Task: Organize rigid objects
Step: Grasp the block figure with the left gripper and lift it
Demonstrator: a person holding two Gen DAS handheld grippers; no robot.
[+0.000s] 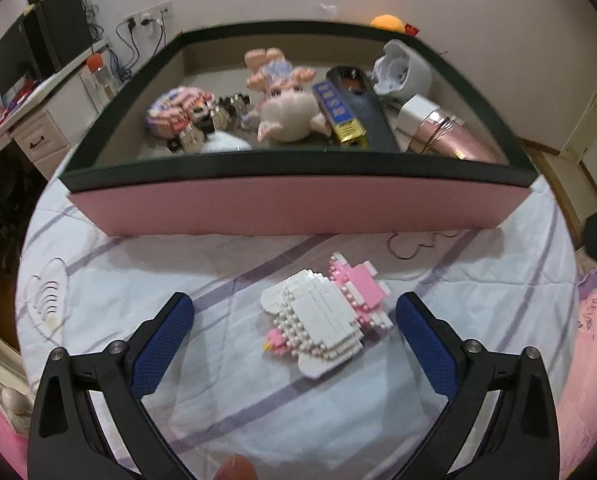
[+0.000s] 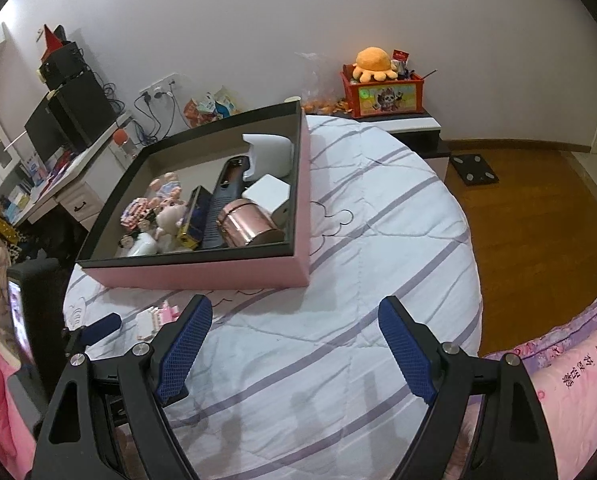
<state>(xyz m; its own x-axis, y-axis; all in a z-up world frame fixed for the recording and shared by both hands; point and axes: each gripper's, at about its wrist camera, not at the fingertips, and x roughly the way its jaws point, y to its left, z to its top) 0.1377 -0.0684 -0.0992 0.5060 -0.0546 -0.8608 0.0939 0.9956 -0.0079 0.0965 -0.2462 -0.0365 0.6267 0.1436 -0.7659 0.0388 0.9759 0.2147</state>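
Note:
A white and pink brick-built figure [image 1: 324, 318] lies on the striped bedsheet, between the open fingers of my left gripper [image 1: 294, 312] and not touched by them. It also shows small in the right wrist view [image 2: 154, 320], beside the left gripper's blue pad [image 2: 102, 326]. Behind it stands a pink box with a black rim [image 1: 294, 204], also seen from the right [image 2: 202, 274]. The box holds a plush pig [image 1: 286, 108], a rose-gold cylinder [image 1: 454, 136], a blue and gold box [image 1: 338, 114] and small toys. My right gripper [image 2: 294, 328] is open and empty above bare sheet.
A desk with monitors [image 2: 70, 128] stands left of the bed. A red toy box with an orange plush [image 2: 382, 92] sits on a nightstand behind the bed. Wooden floor [image 2: 538, 208] lies to the right. A pink quilt [image 2: 578, 380] lies at the right edge.

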